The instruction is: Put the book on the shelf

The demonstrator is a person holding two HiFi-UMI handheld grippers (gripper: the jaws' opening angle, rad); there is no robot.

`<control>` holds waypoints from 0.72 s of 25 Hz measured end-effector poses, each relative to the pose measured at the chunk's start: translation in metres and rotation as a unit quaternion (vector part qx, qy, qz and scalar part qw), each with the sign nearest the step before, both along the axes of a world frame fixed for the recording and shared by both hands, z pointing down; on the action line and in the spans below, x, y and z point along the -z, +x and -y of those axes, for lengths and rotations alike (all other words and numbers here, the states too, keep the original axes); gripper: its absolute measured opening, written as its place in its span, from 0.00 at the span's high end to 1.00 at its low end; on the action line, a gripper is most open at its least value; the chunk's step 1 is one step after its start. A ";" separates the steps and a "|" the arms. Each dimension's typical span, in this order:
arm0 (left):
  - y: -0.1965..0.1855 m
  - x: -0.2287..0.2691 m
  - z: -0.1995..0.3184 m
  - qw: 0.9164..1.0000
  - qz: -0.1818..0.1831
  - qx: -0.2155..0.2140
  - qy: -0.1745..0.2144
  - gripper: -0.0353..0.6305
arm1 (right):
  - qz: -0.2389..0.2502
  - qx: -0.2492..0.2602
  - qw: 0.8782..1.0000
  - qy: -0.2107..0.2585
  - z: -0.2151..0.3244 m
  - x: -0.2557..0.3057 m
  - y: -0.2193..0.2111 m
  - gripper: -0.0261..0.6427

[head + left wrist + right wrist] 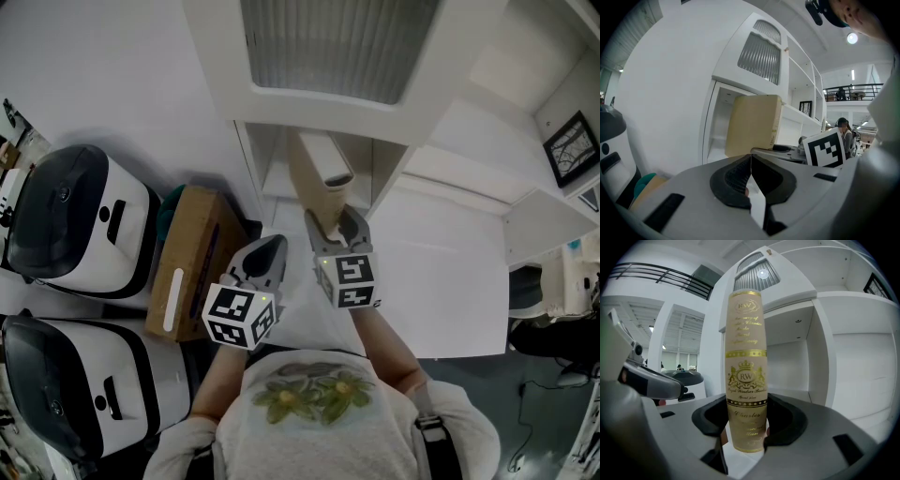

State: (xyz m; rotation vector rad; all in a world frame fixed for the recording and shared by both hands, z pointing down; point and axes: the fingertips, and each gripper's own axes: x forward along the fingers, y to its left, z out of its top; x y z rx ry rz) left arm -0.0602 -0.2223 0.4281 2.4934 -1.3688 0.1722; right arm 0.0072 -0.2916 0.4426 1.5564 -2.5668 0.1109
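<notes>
**Two tongs at the shelf, one carrying the book**

Two tongs are held side by side in front of the white shelf unit (319, 111). The right tongs (744, 425) grip the cream book (744, 343) low on its gold-printed spine, with a pad pressing on each cover. The book stands upright at the front edge of the open lower compartment (279, 178), between its two side walls. I cannot tell whether its lower end touches the shelf board.

The left tongs (751, 173) are closed with nothing between them. They sit just beside the right tongs, on the left, slightly further from the shelf.

On the floor to the left, a cardboard box (192, 258) lies against the unit. Two white-and-black machines (80, 220) stand beyond it.
</notes>
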 end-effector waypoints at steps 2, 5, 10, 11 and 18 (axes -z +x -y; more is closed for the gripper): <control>0.000 0.000 0.000 1.000 0.000 0.001 0.000 0.90 | 0.000 0.000 1.000 -0.001 0.001 0.000 -0.001 0.63; -0.001 0.000 0.000 1.000 0.001 0.003 0.000 0.90 | 0.002 0.002 1.000 -0.001 0.002 0.001 -0.003 0.63; -0.002 0.000 -0.001 1.000 0.001 0.004 0.000 0.90 | -0.002 0.003 1.000 -0.007 0.004 -0.003 -0.004 0.63; -0.002 0.000 0.000 1.000 0.001 0.004 0.000 0.90 | -0.001 0.002 1.000 -0.004 0.005 -0.002 -0.004 0.63; 0.001 0.000 0.000 1.000 -0.001 0.000 -0.002 0.90 | -0.005 0.006 1.000 -0.015 0.007 -0.005 -0.007 0.63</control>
